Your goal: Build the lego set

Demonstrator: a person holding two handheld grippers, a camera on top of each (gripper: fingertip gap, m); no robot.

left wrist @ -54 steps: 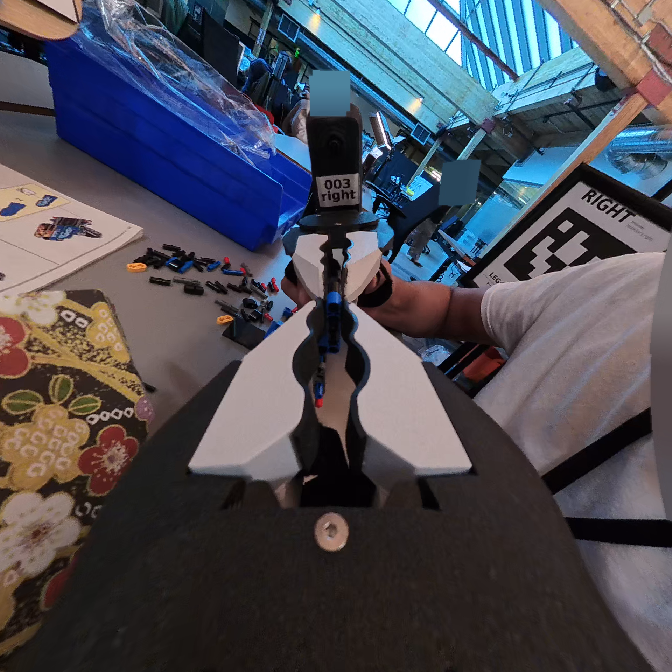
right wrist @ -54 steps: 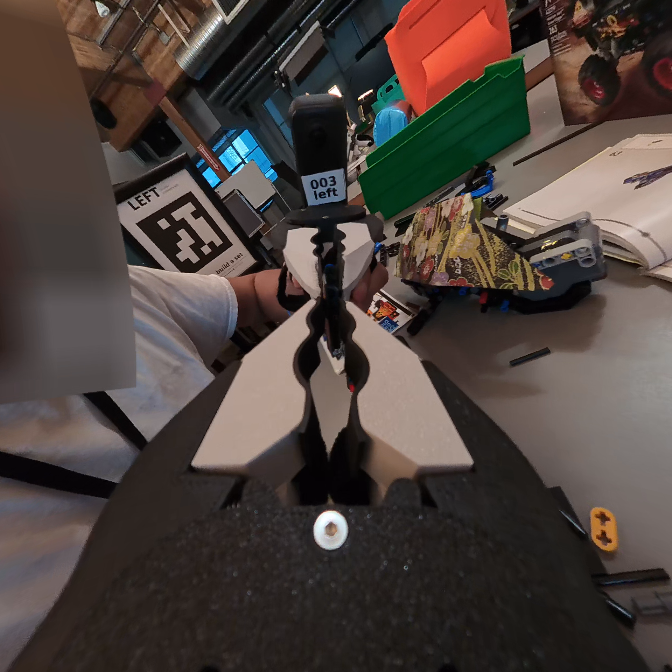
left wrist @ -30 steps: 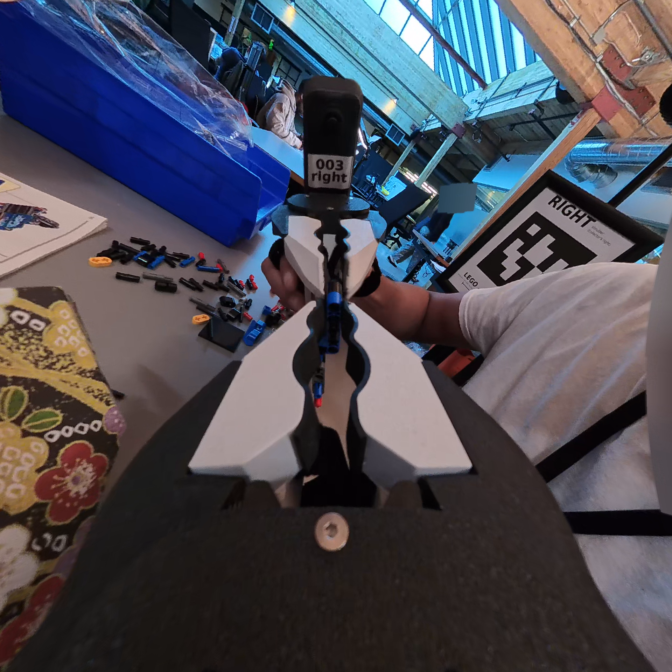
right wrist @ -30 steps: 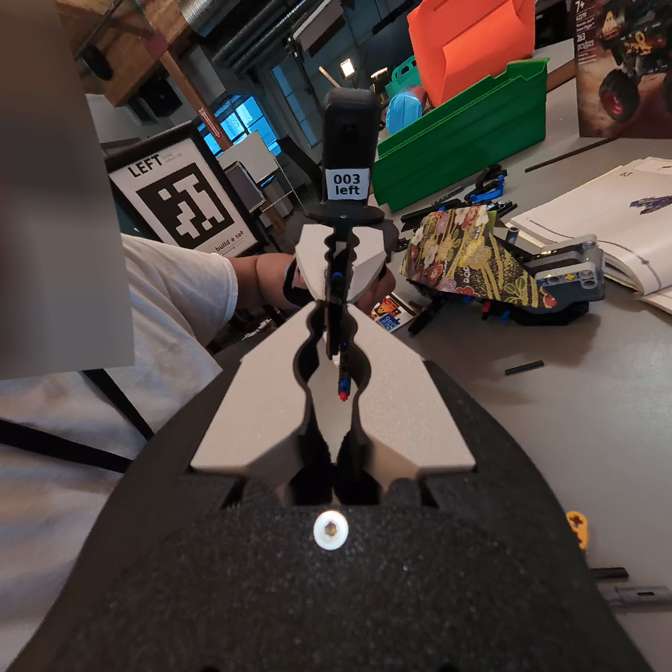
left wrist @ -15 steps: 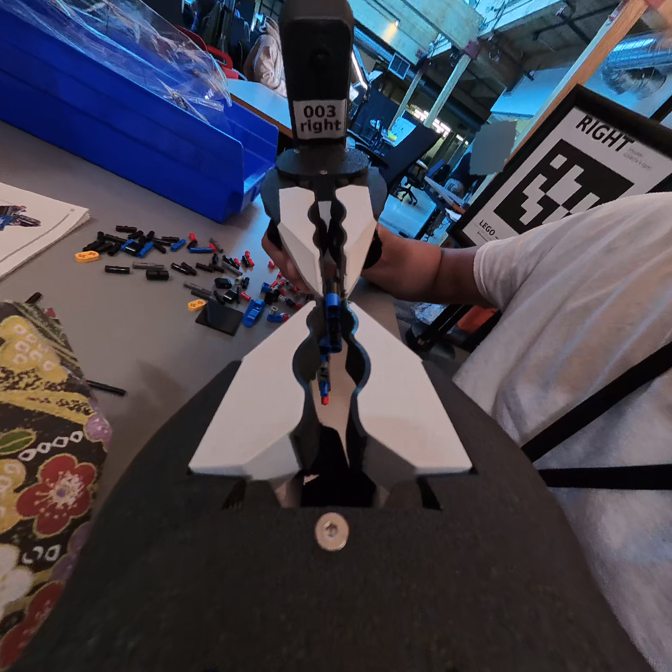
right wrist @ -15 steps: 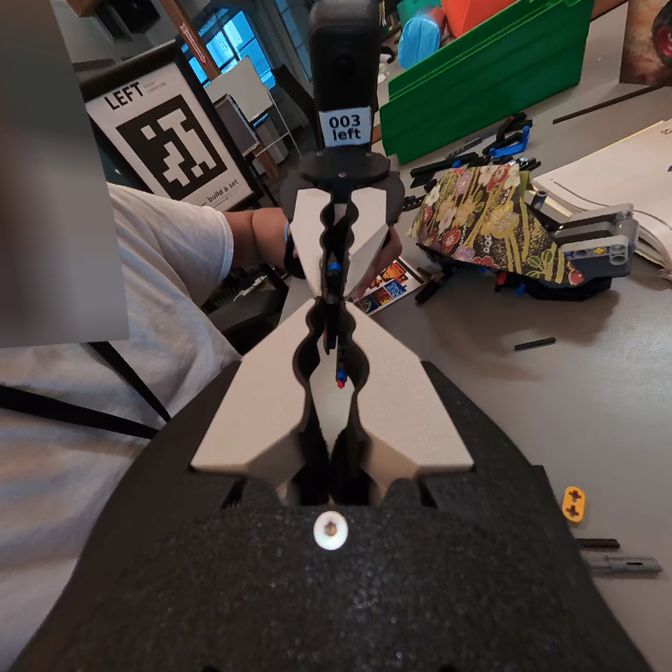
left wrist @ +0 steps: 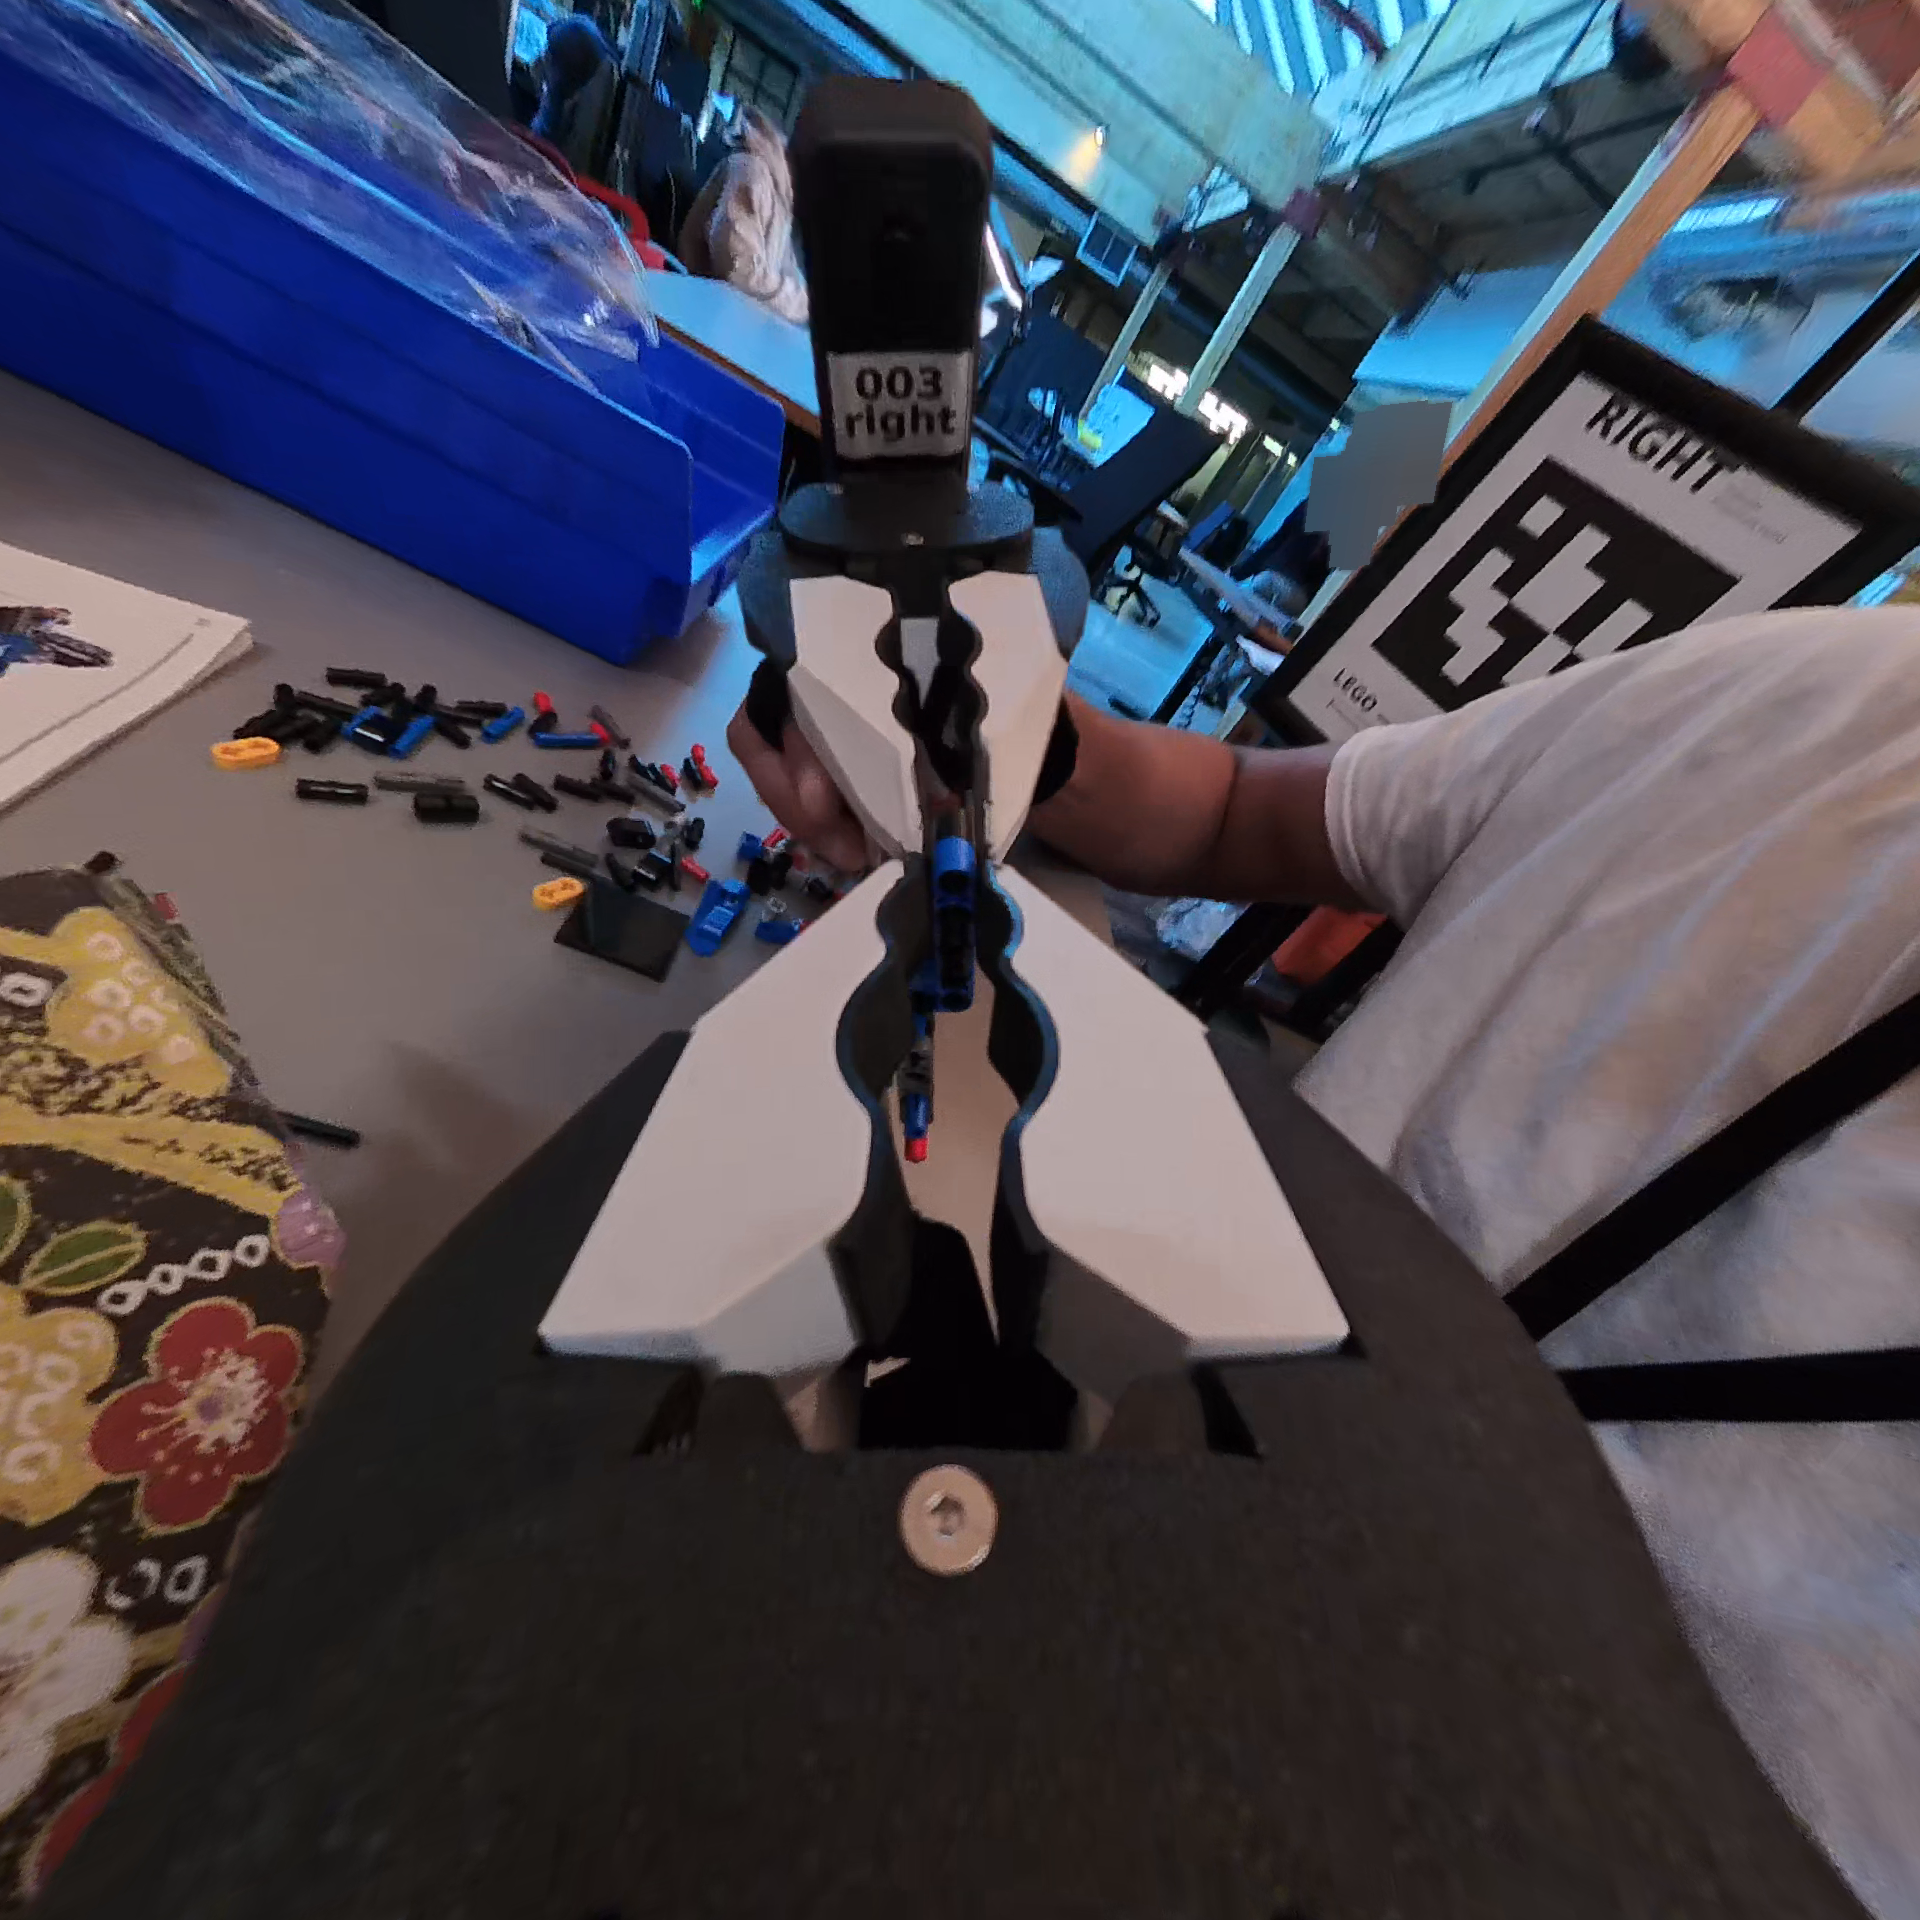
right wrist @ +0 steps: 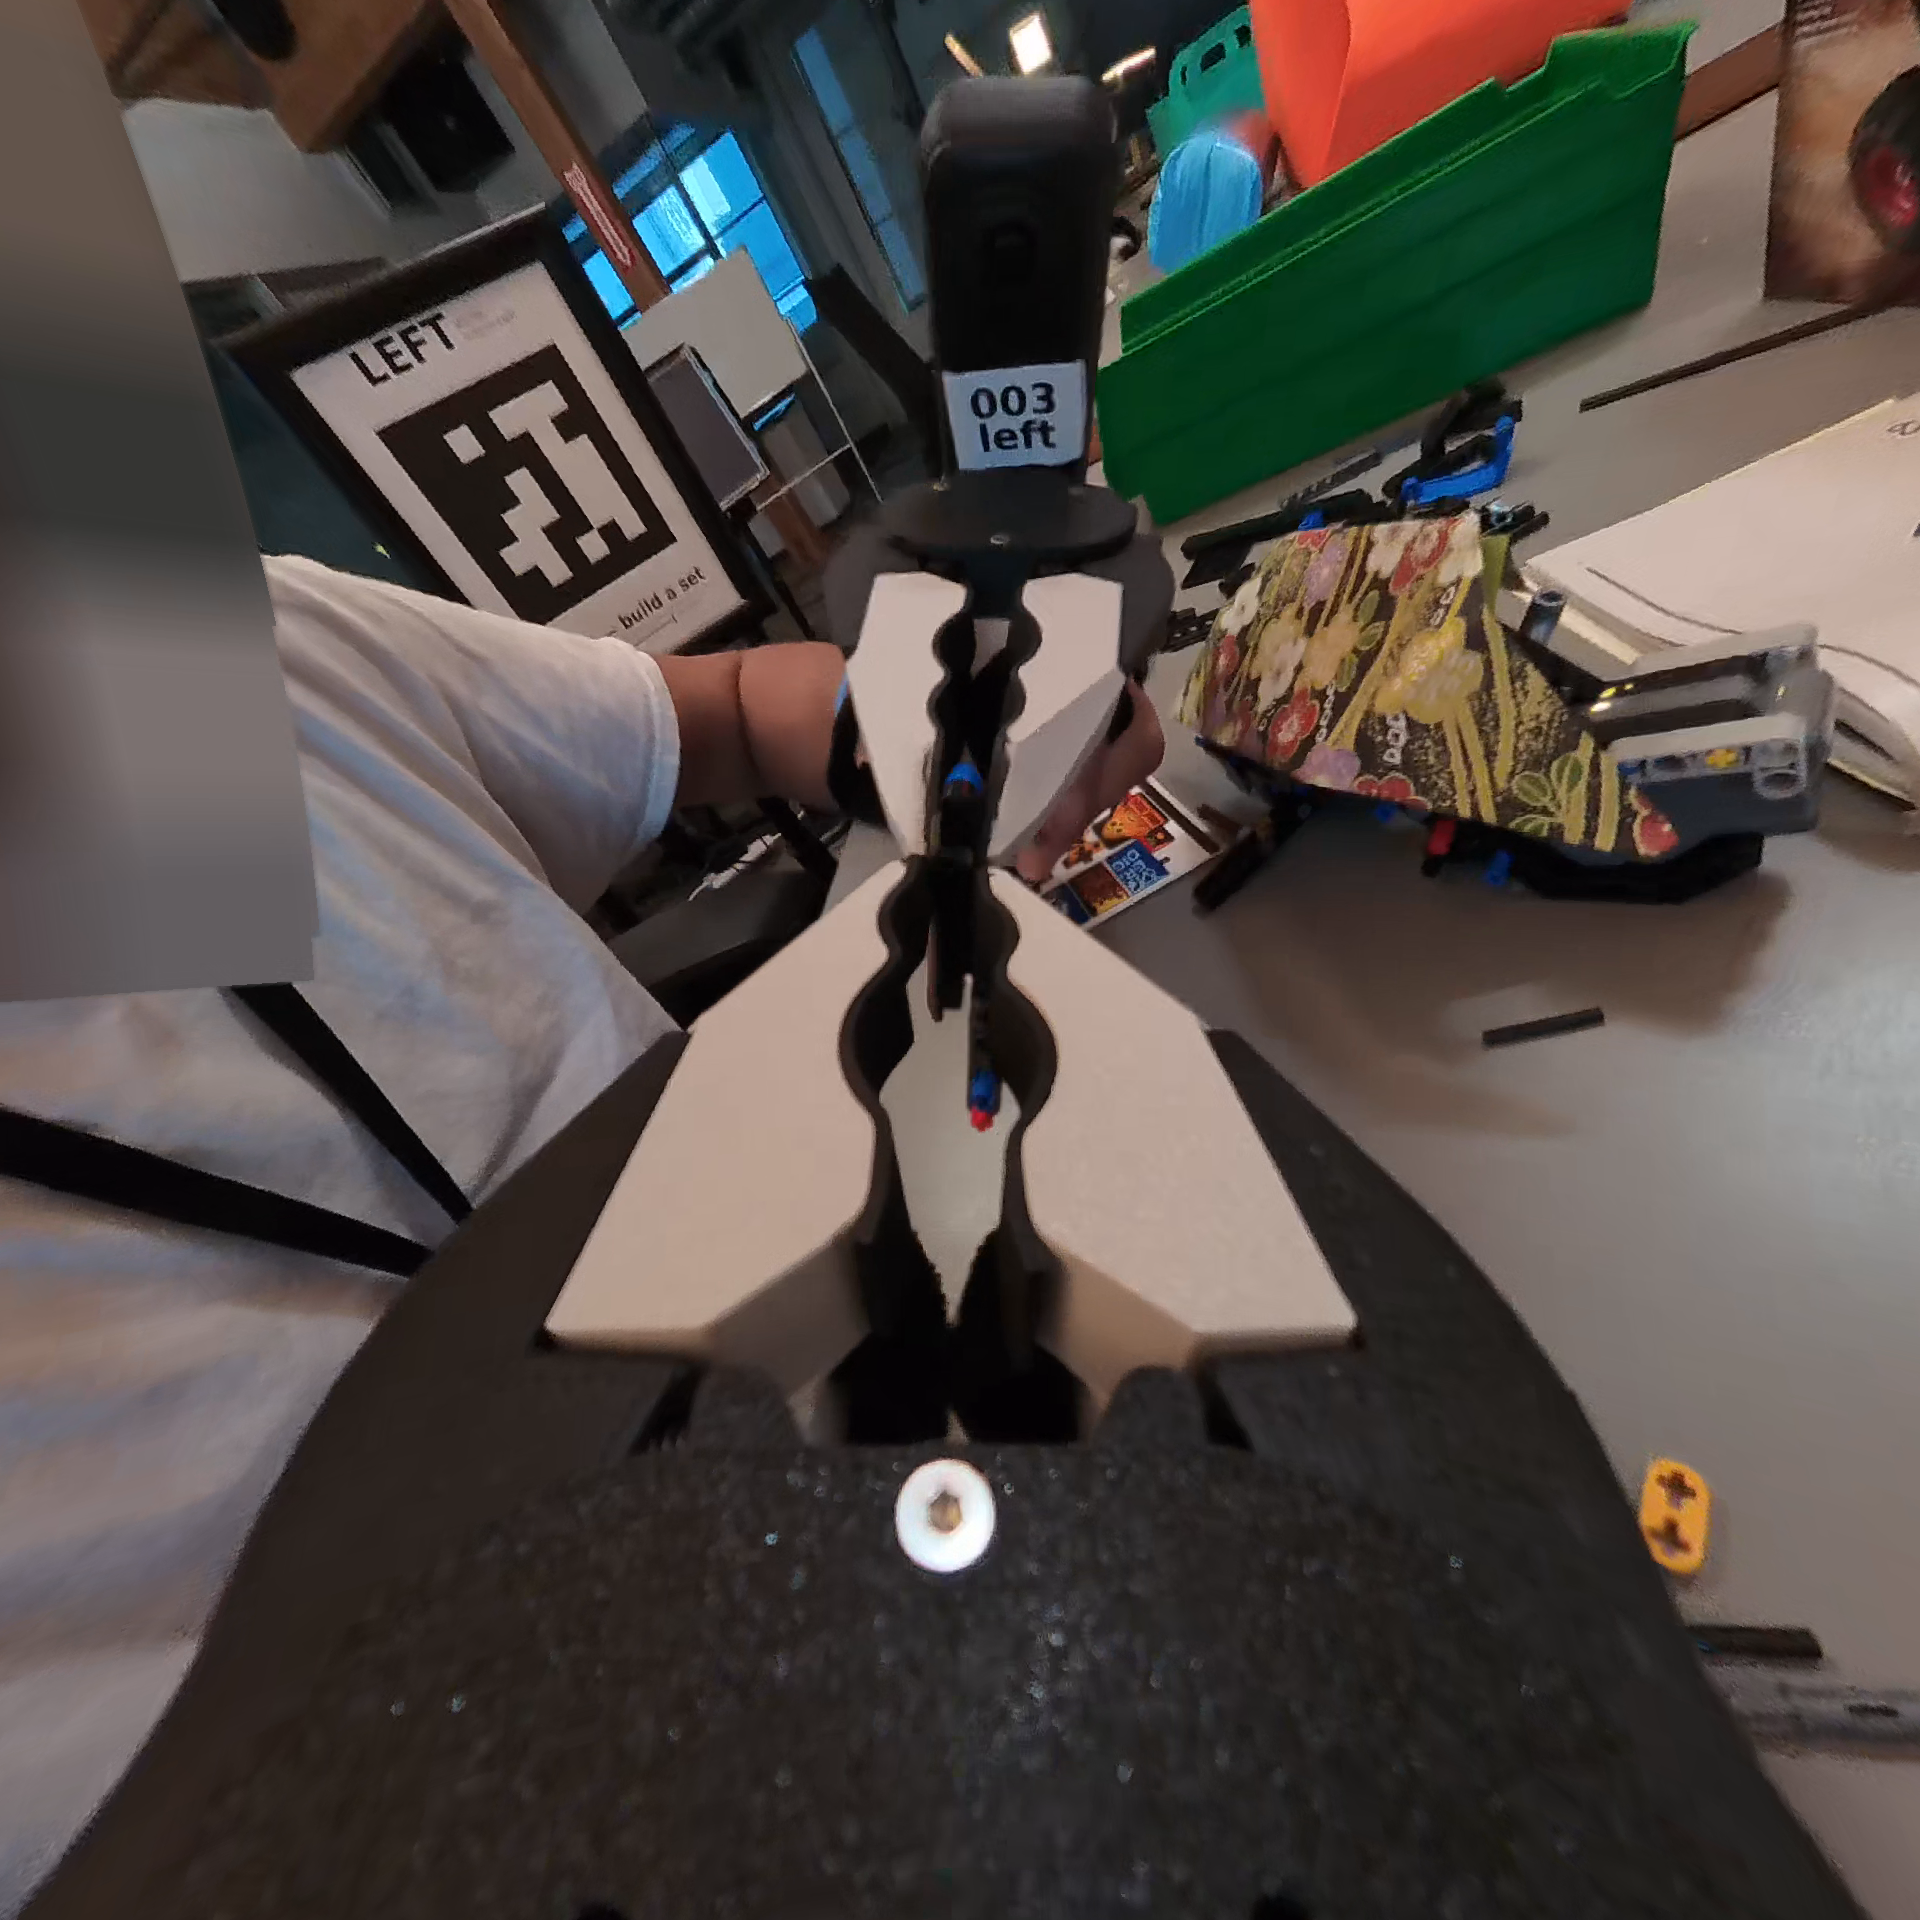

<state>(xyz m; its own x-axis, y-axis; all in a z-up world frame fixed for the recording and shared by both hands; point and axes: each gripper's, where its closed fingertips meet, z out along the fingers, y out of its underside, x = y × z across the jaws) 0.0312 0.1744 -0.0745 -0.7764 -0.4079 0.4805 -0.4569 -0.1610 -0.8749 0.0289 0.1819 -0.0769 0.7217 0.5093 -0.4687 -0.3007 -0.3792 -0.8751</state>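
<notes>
Fingers of both grippers meet tip to tip in mid-air above the grey table [left wrist: 436,997], and both pairs are closed on the same slim lego piece [left wrist: 943,935]: the left gripper [left wrist: 951,883] clamps its near part, while the right gripper [left wrist: 940,821], facing it, pinches the far end. The right wrist view shows the mirror of this, with the right gripper [right wrist: 951,883] closed around the dark strip and the left gripper [right wrist: 961,821] nipping it from beyond. The step in hand looks like joining or seating two small parts end to end, so the sound way is to keep both tools on one straight line, press squarely along the piece's length, and avoid any twist that would lever it out of the narrow tips; neither grip should ease until the joint feels seated. The piece itself is a thin, dark beam with a blue connector near the meeting tips and a pin running back between the left fingers, blue with a red end [left wrist: 914,1146]. Whether the parts are already fully pushed home cannot be told. Loose pins [left wrist: 499,790] lie scattered on the table beyond, and the partly built model [right wrist: 1683,758] sits under a flowered cloth [right wrist: 1382,665].
</notes>
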